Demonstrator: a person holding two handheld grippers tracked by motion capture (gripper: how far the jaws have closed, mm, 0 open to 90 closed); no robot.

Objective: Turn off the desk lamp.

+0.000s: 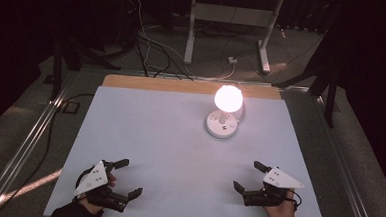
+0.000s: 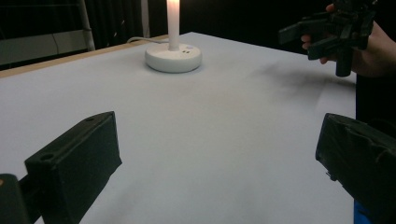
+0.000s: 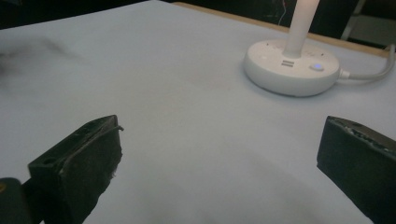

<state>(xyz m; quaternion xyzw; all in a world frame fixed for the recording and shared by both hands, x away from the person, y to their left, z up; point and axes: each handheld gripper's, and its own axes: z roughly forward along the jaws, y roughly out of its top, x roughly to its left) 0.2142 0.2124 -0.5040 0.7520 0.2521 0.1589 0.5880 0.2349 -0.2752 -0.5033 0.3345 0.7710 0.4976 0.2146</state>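
Item: table lamp, white, with a round base, a slim upright stem and a globe head that is lit and glowing bright. It stands upright on the far half of the table, well ahead of both pairs of jaws and to the right of the midline; in the right gripper view it lies ahead and a little right of the gap between the jaws, in the left gripper view ahead and slightly left. Fittings on the base: two small slots and a button with a faint blue light; a white cable leaves the base toward the far edge. Left gripper: jaws spread wide, nothing between them, held just above the near edge of the table. Right gripper: jaws likewise wide apart and empty, near the same edge, well apart from the left gripper. Condition of work: the lamp burns and neither gripper touches it, so either the switching-on is complete or a switching-off has not begun; which of the two is hard to judge, since the overexposed head hides any detail. Remaining, if anything: a reach forward to the button on the base.
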